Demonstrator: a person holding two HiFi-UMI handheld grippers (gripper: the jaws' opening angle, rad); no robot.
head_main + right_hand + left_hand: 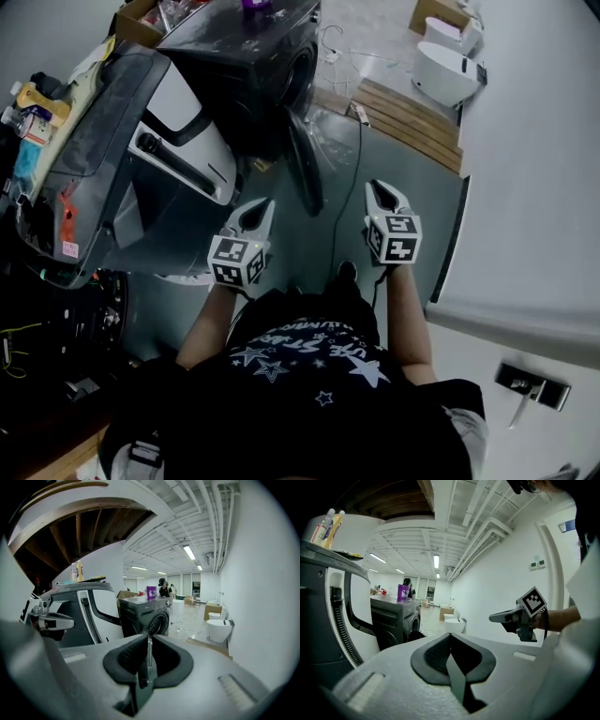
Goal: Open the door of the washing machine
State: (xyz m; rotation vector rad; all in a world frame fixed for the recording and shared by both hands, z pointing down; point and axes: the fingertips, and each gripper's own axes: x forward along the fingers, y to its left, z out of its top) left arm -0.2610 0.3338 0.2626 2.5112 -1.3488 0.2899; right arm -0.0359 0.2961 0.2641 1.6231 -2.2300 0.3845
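The washing machine [143, 616] is a boxy, dark-grey front-loader with a glossy top and a round drum opening. It stands ahead of both tools, well apart from them. Its round dark door [305, 173] hangs swung out, seen edge-on, ahead of the two tools and nearer the left one. A purple container [151, 592] sits on the machine's top. The left hand-held gripper [451, 639], matt grey plastic with black ribbed pads, is clenched on nothing and touches no object. The right hand-held gripper [148, 641], just beside it, is likewise pressed together and empty.
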